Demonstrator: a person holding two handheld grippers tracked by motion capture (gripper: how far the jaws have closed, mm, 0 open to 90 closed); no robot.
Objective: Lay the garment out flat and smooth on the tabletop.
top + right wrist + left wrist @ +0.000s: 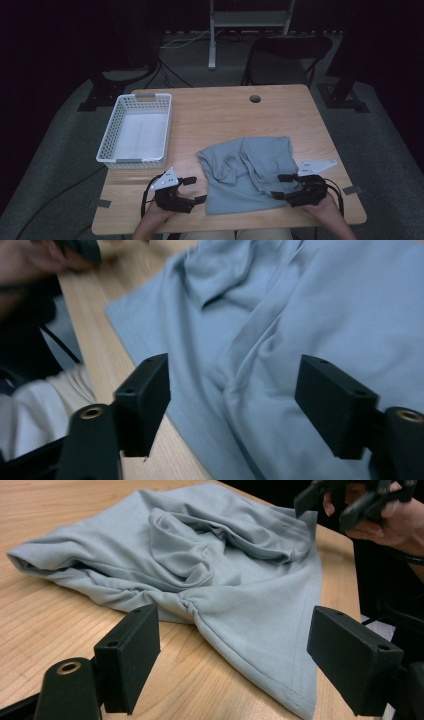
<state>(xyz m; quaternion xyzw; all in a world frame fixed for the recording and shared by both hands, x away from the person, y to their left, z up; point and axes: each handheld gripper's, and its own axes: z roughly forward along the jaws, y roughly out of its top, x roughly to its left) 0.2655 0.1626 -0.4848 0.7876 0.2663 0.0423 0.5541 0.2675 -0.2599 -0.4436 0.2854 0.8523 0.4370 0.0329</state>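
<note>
Dim room, dark floor, black chair point(287, 55) beyond the far edge; light wooden table point(215, 112) with a round cable hole point(255, 98) near the far edge. White slotted basket point(136, 131) at the left edge, nothing visible inside. Grey-blue cloth garment point(248, 170), near-right part of the table, reaching close to the near edge; rumpled, folds bunched toward its left and middle, stitched hem along the near side, lower portion lying flatter. Left gripper point(192, 190), near edge, just left of the garment's near-left corner; jaws wide apart, holding nothing, aimed rightward at the pinched gather along the garment's left side. Right gripper point(282, 186), at the garment's near-right portion, over the cloth; jaws wide apart, nothing between them; contact with the fabric not determinable. Garment between the two grippers, right gripper the nearer. Probable next move: closing on the near edge from both sides. Soft, limp, likely to drag and bunch.
</note>
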